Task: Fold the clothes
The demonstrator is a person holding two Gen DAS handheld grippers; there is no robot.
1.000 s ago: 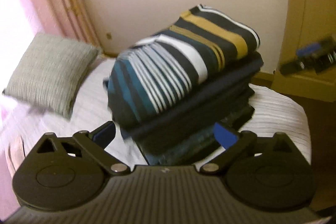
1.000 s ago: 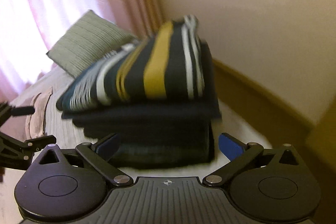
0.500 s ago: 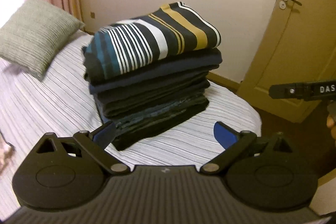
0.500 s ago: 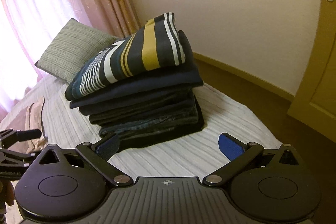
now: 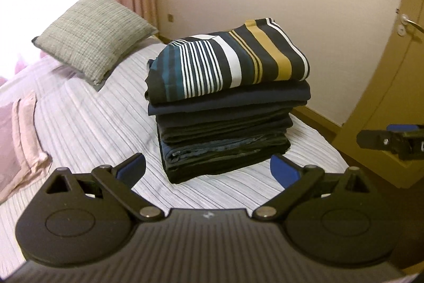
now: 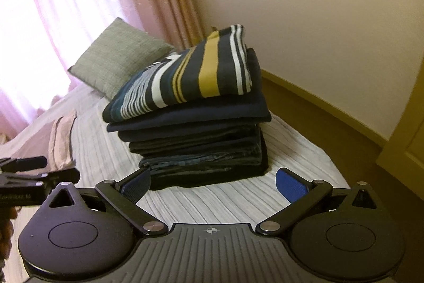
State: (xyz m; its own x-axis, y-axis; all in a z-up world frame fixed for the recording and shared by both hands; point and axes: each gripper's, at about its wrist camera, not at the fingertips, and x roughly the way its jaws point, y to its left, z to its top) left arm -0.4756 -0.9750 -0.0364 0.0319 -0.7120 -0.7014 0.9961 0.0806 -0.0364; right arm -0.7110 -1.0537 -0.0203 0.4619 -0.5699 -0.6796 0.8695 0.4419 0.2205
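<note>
Honestly, the worry here is the stack [image 5: 228, 108] itself: it stands tall on a soft bed [image 5: 87, 134], and the striped top [image 5: 228, 65] slopes, higher at the wall side and lower toward the pillow. From the right wrist view it overhangs the layers under it toward nine o'clock. I'd judge that a nudge from either tool, or a knee pressed into the mattress close by, could slide that top piece off or tip the upper layers over toward the pillow side. The bottom layers look squarer and steadier.

The left gripper [image 5: 208, 167] has its fingers spread wide with nothing between them, the stack at twelve o'clock just beyond the tips. The right gripper [image 6: 213, 178] is likewise splayed and empty, with the stack at twelve o'clock, not touching. Each tool shows in the other's view: the right one at three o'clock in the left view, the left one at nine o'clock in the right view.

Counting: one stack; one striped garment on top; beneath it roughly six dark folded layers, though the folds blur together and I cannot be sure. One grey-green pillow [image 5: 92, 33] at ten o'clock, well apart from the stack. One pink folded cloth [image 5: 25, 131] at nine o'clock on the bed. Two grippers. Nothing unfolded in sight, so the folding looks finished.
</note>
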